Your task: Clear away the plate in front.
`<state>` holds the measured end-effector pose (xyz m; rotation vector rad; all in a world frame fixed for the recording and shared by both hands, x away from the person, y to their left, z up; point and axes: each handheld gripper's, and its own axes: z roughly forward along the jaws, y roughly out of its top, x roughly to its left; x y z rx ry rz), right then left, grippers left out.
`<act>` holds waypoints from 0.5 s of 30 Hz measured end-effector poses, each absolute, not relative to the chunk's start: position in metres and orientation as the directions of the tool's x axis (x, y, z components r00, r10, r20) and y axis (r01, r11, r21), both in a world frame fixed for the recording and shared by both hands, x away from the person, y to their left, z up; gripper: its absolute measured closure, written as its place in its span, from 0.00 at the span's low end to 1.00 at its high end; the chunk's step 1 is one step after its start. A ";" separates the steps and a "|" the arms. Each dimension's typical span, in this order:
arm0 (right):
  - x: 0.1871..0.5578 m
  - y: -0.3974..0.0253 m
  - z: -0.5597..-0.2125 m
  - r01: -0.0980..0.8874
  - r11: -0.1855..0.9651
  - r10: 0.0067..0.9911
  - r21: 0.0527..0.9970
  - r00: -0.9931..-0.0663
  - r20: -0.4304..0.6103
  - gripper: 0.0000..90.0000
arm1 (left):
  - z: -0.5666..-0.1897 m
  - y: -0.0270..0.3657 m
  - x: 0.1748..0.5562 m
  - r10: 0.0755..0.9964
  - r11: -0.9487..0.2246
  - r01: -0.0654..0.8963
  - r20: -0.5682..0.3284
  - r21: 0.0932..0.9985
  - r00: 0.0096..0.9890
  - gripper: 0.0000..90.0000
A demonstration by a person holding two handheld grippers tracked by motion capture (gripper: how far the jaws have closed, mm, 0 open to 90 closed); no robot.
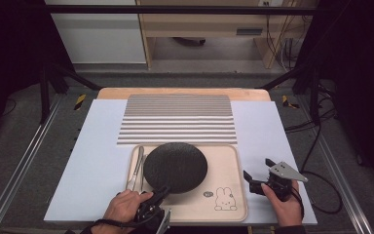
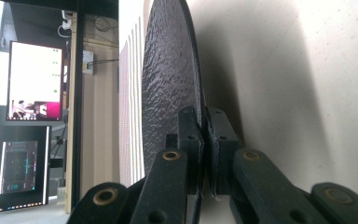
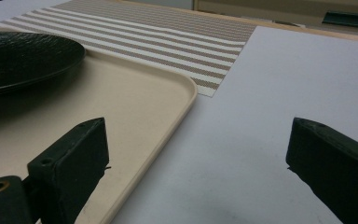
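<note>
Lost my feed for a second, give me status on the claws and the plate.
Left claw shut on black plate at its near rim. Right claw open, beside tray, holding nothing. Tongs lie on tray left of plate.

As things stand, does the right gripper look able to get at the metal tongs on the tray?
Probably not directly: the tongs lie along the tray's left edge, with the black plate, clamped by the left gripper, between them and the open right gripper.

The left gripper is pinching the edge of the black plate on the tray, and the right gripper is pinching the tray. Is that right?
Not quite. The right gripper pinches nothing: the right gripper view shows its jaws wide open, beside the tray. The left gripper does pinch the black plate.
</note>
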<state>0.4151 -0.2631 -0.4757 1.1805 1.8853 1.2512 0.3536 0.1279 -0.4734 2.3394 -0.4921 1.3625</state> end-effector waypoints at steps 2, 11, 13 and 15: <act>0.415 -0.263 -0.476 0.354 0.168 0.898 0.920 -0.439 0.005 0.07 | -0.473 0.127 0.353 -0.106 -0.862 -0.483 0.878 0.152 0.466 0.96; 0.415 -0.264 -0.476 0.352 0.169 0.899 0.921 -0.438 0.003 0.07 | -0.474 0.124 0.353 -0.108 -0.858 -0.491 0.880 0.153 0.462 0.96; 0.415 -0.264 -0.476 0.353 0.169 0.899 0.920 -0.438 0.003 0.07 | -0.475 0.123 0.352 -0.109 -0.857 -0.492 0.880 0.152 0.462 0.96; 0.415 -0.264 -0.476 0.351 0.170 0.899 0.921 -0.439 0.002 0.07 | -0.475 0.123 0.352 -0.108 -0.857 -0.492 0.879 0.155 0.465 0.96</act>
